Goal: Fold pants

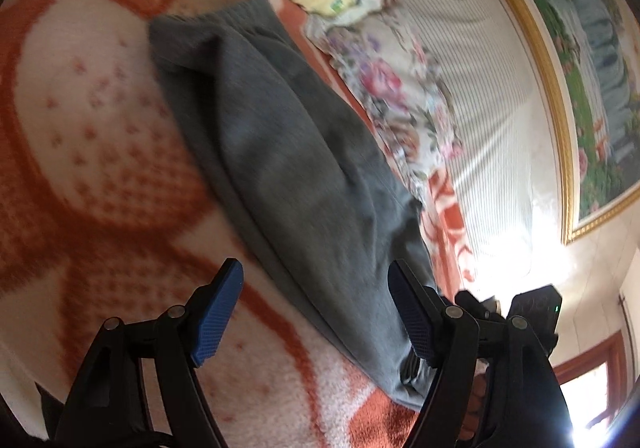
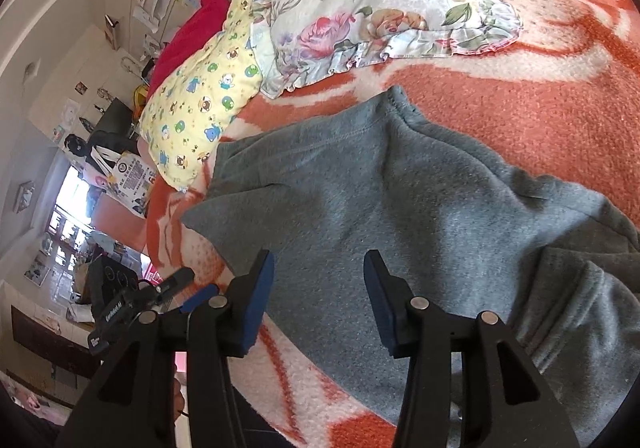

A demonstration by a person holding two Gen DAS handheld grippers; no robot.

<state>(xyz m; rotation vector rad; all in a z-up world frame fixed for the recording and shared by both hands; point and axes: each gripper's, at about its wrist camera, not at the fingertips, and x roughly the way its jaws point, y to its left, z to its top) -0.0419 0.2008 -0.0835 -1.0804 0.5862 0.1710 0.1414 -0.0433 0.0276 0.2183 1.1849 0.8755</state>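
Pants (image 1: 280, 152) look soft and floppy, best pinched at the hem, lower right, while left gripper (image 1: 316, 312) and right gripper (image 2: 318, 300) hang apart, empty.

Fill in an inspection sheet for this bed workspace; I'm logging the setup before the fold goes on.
Surface: orange-and-white patterned fleece blanket.
Job's things: grey fleece pants, lying rumpled on the blanket.
Clutter: yellow cartoon-print pillow; floral ruffled pillow; red cloth.
Grippers: left tool open; right tool open above the pants.
Cables: nothing seen.
Surroundings: gold-framed picture, striped wall covering.
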